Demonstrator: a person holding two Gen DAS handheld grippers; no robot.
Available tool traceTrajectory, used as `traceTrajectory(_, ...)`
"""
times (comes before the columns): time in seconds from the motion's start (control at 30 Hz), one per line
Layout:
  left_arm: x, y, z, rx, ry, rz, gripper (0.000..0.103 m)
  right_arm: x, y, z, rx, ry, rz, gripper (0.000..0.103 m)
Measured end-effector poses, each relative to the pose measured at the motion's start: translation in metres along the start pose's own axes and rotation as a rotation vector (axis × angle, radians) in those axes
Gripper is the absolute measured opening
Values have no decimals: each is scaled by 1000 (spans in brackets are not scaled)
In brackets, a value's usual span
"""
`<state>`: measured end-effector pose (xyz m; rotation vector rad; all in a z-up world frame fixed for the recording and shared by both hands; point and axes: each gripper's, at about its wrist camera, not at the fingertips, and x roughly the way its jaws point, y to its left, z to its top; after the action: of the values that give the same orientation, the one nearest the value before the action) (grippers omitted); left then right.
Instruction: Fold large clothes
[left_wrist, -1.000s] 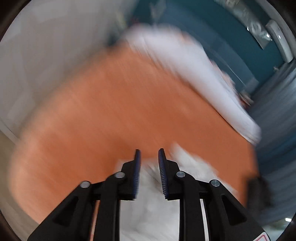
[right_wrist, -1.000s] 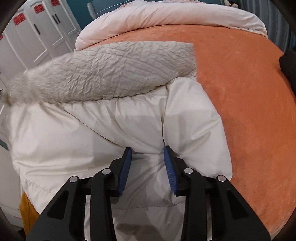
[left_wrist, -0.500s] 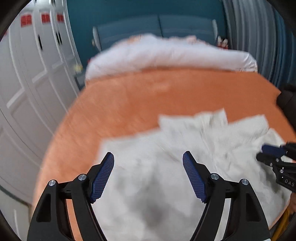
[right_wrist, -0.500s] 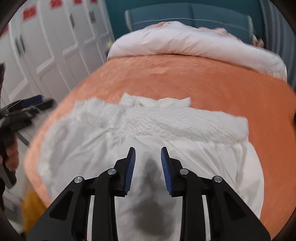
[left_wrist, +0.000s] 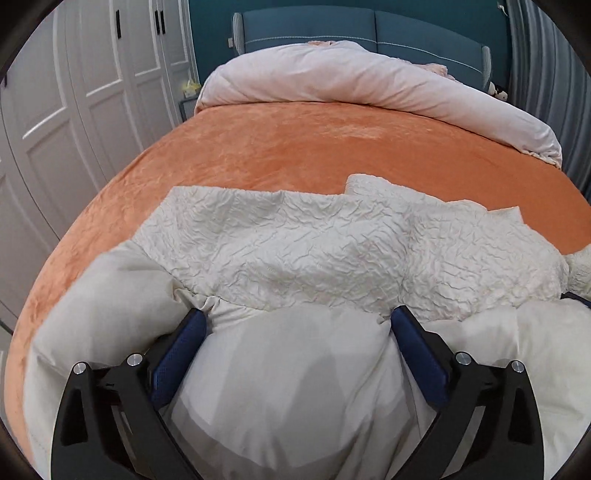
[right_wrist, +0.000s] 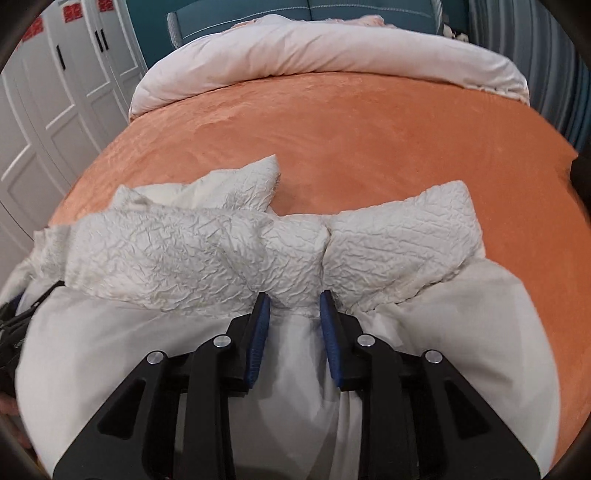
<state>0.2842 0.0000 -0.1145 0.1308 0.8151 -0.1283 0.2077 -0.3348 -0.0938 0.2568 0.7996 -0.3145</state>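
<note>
coat (left_wrist: 295, 258) lying at bed's near edge on orange blanket (left_wrist: 314, 155), open blanket beyond | left tongs (left_wrist: 295, 325) having just been opening, spread wide over coat, released | right tongs (right_wrist: 294, 306) having been closing, clenching coat fabric | right view alone showing collar (right_wrist: 402, 236) split, left tongs at its edge

A: Any writing you can make out here?

B: None that reads. The tall white panelled wardrobe doors (right_wrist: 55, 74) carry small red stickers (right_wrist: 72, 8) near the top, but they are too small and blurred to tell any characters.

A: Anything printed on the other gripper at the left edge?

B: A faint pale mark, illegible.
</note>
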Motion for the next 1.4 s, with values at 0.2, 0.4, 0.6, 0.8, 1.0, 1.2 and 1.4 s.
traceTrajectory(0.2, 7, 2, -10, -35, -28, -27, 98, 10, -5, -6, 33, -35, 28, 26)
traceTrajectory(0.4, 13, -2, -12, -31, -21, -9, 98, 11, 0, -8, 26, -51, -1, 26)
traceTrajectory(0.6, -13, 12, 5, -59, 36, -21, 97, -20, 4, 9, 34, -13, -18, 29)
traceTrajectory(0.8, -35, 19, 47, -97, -28, 12, 97, -37, 47, 37, -2, -25, 7, 30)
traceTrajectory(1.0, 31, 21, 44, -62, 103, 92, 98, 15, 73, 31, -96, 55, -57, 30)
traceTrajectory(1.2, 50, 17, 29, -54, 91, 114, 98, 37, 70, 23, -84, 54, -40, 31)
traceTrajectory(1.4, 57, 17, 26, -54, 101, 119, 98, 40, 83, 16, -140, 13, -107, 31)
